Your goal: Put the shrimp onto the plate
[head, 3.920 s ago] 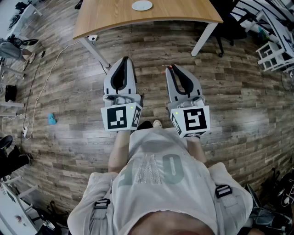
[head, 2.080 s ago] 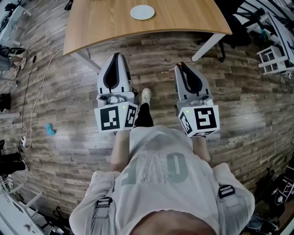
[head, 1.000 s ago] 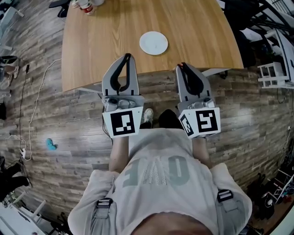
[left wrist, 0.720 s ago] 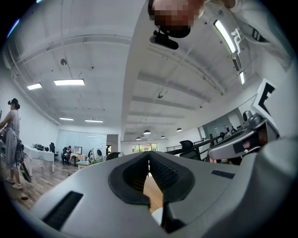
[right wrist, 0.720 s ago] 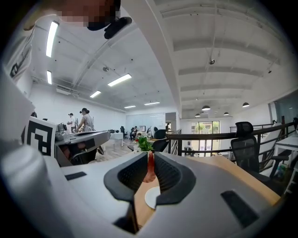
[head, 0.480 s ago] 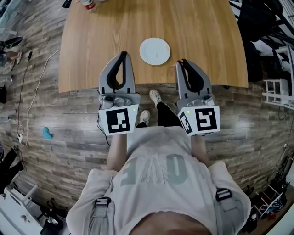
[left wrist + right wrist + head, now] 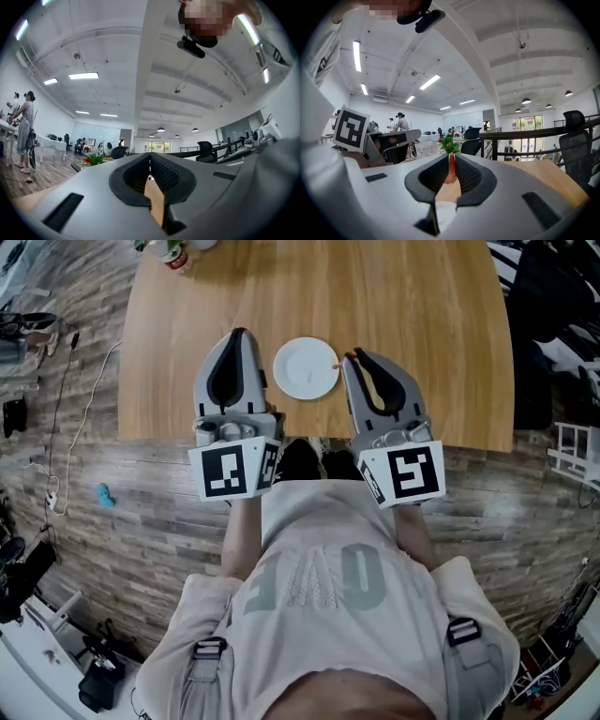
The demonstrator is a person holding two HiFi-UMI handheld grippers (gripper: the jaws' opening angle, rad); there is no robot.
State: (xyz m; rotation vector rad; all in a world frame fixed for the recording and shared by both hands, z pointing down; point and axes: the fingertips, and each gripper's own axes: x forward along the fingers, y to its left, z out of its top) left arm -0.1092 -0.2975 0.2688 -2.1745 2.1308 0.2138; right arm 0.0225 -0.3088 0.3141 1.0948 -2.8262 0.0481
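1. Right gripper (image 7: 451, 165): jaws clamped on the shrimp (image 7: 451, 172), upright between the tips; barely an orange speck in the head view.
2. Left gripper (image 7: 150, 159): jaws together, gripping nothing.
3. White plate (image 7: 306, 367) on the table (image 7: 422, 315), between both grippers, near the table's near edge.
4. Far left corner: bottle (image 7: 171, 257), partly cut off.

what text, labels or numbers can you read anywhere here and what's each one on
Shirt: large pale letters, seen upside down and creased; not reliably readable.
Marker cubes of the left hand-held gripper and right hand-held gripper: black-and-white square codes, no words.
Bottle on the table: red label, too small to read.
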